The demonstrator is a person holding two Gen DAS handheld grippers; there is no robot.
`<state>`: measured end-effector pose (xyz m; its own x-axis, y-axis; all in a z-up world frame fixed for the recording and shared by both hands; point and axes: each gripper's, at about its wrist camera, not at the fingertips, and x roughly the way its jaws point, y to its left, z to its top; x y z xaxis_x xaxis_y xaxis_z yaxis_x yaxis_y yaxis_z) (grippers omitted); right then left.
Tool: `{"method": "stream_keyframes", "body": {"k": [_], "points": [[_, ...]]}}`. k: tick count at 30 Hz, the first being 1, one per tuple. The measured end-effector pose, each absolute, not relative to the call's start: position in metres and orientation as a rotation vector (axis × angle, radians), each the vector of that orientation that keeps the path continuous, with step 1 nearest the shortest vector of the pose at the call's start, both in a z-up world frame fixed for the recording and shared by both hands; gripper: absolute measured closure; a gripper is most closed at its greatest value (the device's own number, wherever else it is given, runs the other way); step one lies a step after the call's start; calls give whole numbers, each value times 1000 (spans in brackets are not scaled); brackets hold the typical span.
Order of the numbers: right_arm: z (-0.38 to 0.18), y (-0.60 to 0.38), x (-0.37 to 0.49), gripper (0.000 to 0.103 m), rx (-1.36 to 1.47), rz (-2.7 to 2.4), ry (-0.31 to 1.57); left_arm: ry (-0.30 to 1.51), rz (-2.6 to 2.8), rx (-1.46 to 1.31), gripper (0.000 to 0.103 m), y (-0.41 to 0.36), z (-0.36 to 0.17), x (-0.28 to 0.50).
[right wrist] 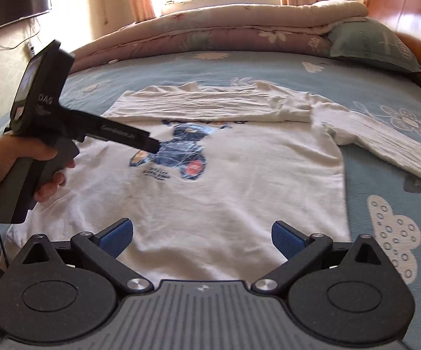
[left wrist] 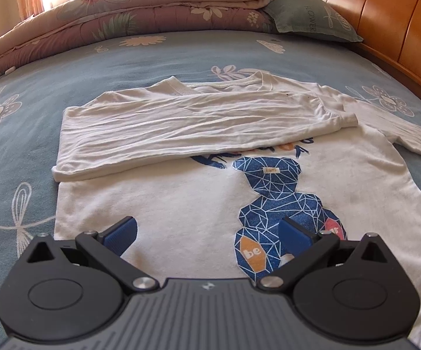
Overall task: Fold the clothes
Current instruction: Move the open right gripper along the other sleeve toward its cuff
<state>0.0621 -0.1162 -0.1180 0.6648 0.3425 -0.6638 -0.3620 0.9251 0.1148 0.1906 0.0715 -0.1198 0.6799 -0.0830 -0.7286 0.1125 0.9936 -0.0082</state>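
Both grippers, left (left wrist: 207, 233) and right (right wrist: 200, 234), hang with fingers spread wide and empty above the white long-sleeved shirt (left wrist: 181, 204), its hem nearest them (probably readying another fold). Beyond the fingertips one sleeve (left wrist: 187, 128) already lies folded across the chest; the other sleeve (right wrist: 385, 148) trails rightward over the blue bedsheet (left wrist: 152, 55).

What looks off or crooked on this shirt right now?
The white shirt is only half folded. One sleeve lies across the chest, hiding the top of the bear print, while the other sleeve trails out onto the bedsheet. The folded part is wrinkled. Nothing looks damaged.
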Motion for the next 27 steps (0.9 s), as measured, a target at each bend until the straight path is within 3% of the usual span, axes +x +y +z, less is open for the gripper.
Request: {"method": "stream_keyframes", "body": {"k": [7,16,27], "points": [[-146,-103,44,0,-140,349,757,776,-159,81,1,62,-115,183],[-132,-118,32,0,-102,310,819,778,-161,140,1,51,-120,182],[-88,-209,121,0,153,208,644,801,-159,83,1,56,-125,192]]}}
